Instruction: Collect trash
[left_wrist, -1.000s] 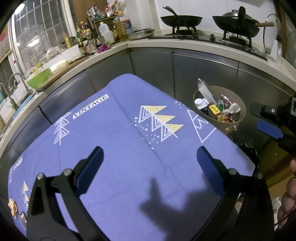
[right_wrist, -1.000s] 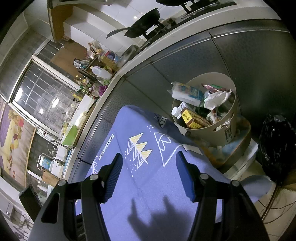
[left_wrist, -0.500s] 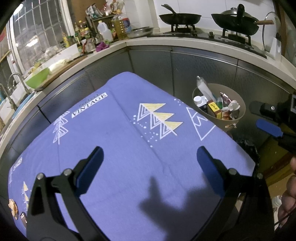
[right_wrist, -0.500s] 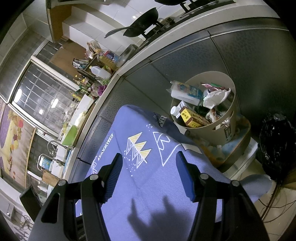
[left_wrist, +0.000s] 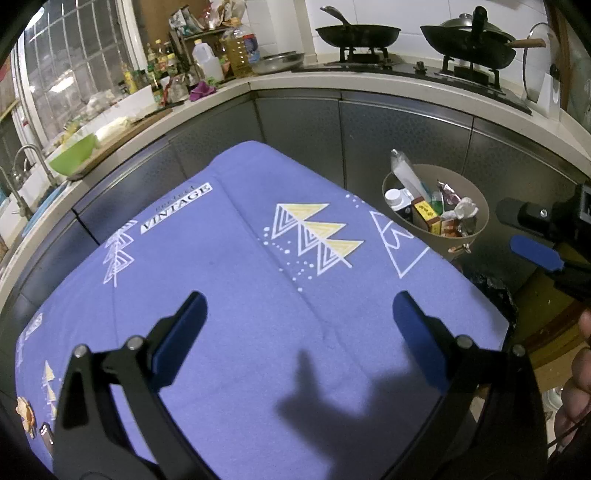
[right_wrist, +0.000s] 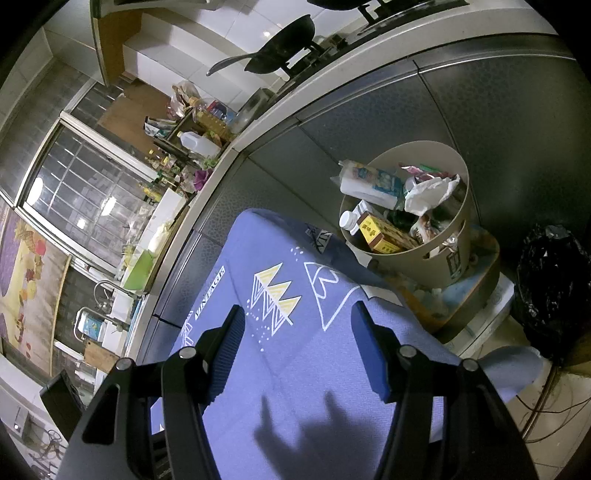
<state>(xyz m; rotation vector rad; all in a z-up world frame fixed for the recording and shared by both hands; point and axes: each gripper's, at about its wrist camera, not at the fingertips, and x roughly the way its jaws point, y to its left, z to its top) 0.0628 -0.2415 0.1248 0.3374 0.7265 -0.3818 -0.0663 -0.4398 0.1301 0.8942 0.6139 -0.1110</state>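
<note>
The table (left_wrist: 229, 295) wears a matt purple woven cloth. The bin (right_wrist: 452, 258) looks like smooth beige plastic, holding crumpled white paper (right_wrist: 430, 192). Cabinet fronts (left_wrist: 402, 136) show dull, textured grey metal.

bin (left_wrist: 476, 236) base hidden, scraps (left_wrist: 26, 413) cut off

Left gripper (left_wrist: 297, 314) hangs empty, spread wide, over the purple cloth (left_wrist: 229, 258).

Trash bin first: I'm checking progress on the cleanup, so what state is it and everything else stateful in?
Trash bin: upright, uncovered, full of trash.
Purple tablecloth: spread flat, small scraps at its near-left corner.
Left gripper: jaws open, empty.
Right gripper: jaws open, empty.
Black bag: crumpled on the floor.
</note>
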